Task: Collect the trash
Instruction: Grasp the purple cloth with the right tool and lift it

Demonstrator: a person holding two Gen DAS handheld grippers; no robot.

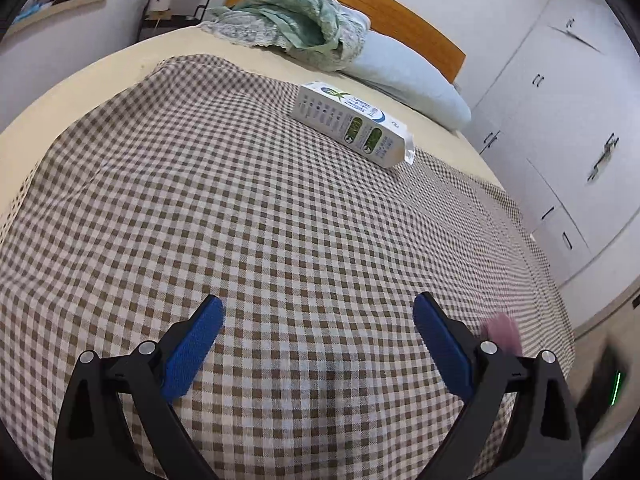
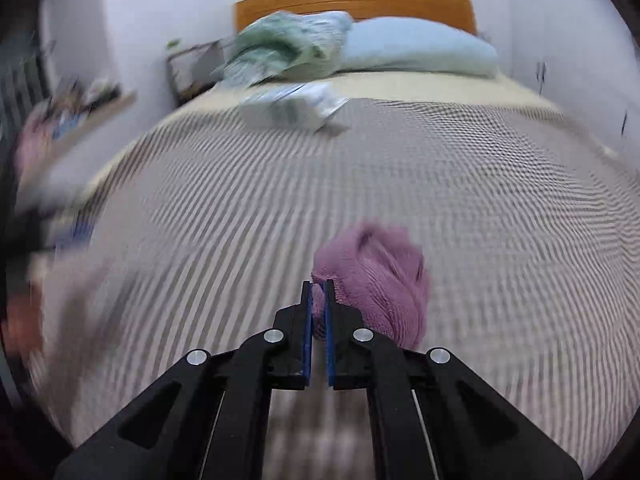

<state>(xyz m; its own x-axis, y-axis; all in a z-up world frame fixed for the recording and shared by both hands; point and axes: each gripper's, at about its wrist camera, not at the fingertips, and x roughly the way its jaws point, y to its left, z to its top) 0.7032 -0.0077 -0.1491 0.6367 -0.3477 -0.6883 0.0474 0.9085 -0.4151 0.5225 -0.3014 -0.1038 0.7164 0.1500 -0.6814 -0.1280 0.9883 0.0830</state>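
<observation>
Right gripper: nearest the lens, jaws clenched on a fold of the purple crumpled wad; 2 blue pads nearly meet with purple material pinched between them.
Purple crumpled wad: bulk bulges ahead and to the right of the fingertips, over the checked blanket; whether it touches the blanket cannot be told. Right wrist view is smeared.
Left gripper: released, jaws spread wide, nothing between the blue pads, hovering over the checked blanket.
White carton: lying on its side at the far end of the checked blanket, well apart from both grippers, near the pale blue pillow.
Green cloth: bunched against the wooden headboard, beside the pillow.
White cabinets: along the bed's right side.
</observation>
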